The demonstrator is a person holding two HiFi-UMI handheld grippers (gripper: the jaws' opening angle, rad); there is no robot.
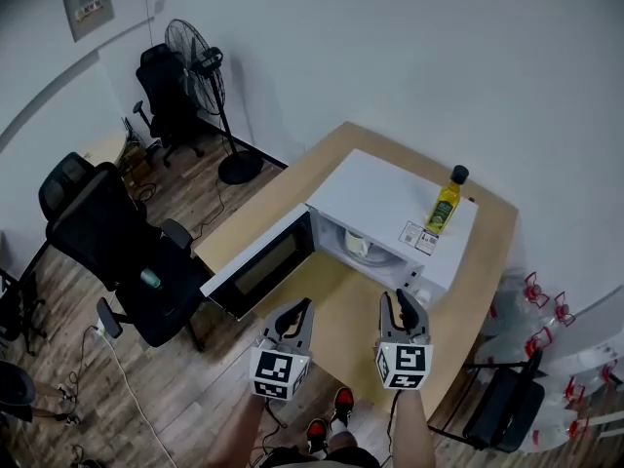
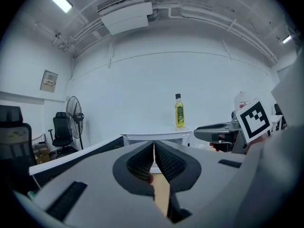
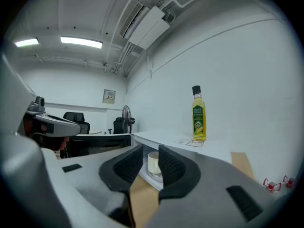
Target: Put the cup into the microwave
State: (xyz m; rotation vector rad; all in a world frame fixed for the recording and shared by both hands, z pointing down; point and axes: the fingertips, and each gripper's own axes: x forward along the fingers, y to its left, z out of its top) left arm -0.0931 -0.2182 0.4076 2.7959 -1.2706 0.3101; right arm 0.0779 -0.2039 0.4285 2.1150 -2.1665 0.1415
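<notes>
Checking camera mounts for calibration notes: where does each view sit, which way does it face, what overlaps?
Head view: on the head, steeply down at the table, open microwave, cup inside, bottle on top; left gripper, right gripper and forearms show.
Left gripper view: on the left gripper, about level over its shut jaws toward microwave and bottle; right gripper at right.
Right gripper view: on the right gripper, about level through its open jaws at the cup; left gripper at left.
Shared: all show microwave and bottle.
</notes>
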